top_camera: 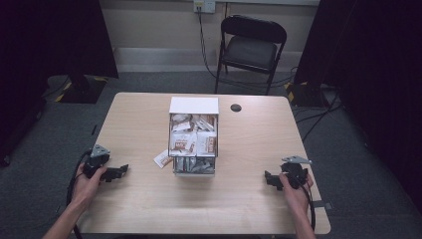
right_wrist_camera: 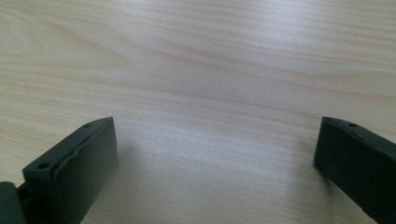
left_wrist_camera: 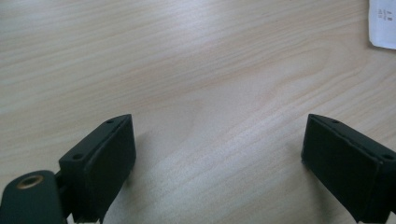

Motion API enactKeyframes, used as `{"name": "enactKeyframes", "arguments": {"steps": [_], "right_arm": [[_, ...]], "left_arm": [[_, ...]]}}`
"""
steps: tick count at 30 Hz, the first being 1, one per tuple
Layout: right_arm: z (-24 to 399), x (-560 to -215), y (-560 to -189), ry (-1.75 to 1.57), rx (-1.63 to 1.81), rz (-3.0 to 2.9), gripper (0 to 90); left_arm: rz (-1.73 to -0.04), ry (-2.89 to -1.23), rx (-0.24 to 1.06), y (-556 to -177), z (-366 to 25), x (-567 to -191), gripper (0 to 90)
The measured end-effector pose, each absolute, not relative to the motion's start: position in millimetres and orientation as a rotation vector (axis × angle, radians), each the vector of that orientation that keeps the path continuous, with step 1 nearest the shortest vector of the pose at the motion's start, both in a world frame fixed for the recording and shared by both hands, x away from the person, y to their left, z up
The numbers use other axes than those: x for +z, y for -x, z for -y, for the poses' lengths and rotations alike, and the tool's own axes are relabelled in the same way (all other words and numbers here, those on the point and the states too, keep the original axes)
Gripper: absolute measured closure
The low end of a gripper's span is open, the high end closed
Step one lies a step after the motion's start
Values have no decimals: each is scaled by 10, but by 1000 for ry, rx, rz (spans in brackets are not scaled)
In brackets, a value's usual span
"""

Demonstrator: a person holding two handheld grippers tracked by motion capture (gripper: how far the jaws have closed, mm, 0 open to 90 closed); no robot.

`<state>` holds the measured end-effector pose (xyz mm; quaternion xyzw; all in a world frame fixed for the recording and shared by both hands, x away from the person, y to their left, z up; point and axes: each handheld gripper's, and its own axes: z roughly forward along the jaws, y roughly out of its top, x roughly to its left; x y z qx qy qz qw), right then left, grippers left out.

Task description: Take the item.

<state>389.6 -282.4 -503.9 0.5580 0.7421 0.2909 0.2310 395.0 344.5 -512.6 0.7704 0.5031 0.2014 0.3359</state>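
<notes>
Both forearms reach in from below; the left gripper (top_camera: 117,173) and right gripper (top_camera: 269,180) point inward, jaws wide apart, nothing between them.

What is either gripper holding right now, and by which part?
Nothing. The left gripper and the right gripper both stand open over bare table.

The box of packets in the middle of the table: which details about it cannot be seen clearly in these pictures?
- Print on the packets in the box: too small and blurred in the high view.
- Loose packet beside the box: its label is too small in the high view; in the left gripper view the frame edge cuts it.
- How deep the packets lie: the top ones hide it.
</notes>
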Motion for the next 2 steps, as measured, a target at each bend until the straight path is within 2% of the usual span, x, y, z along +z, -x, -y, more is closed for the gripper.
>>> {"name": "enactKeyframes", "arguments": {"steps": [2], "right_arm": [[2824,-5039,-3896,-1535,800,-2040,0]], "left_arm": [[-1324,-1997,527,-3947,-3438,-5129,87]]}}
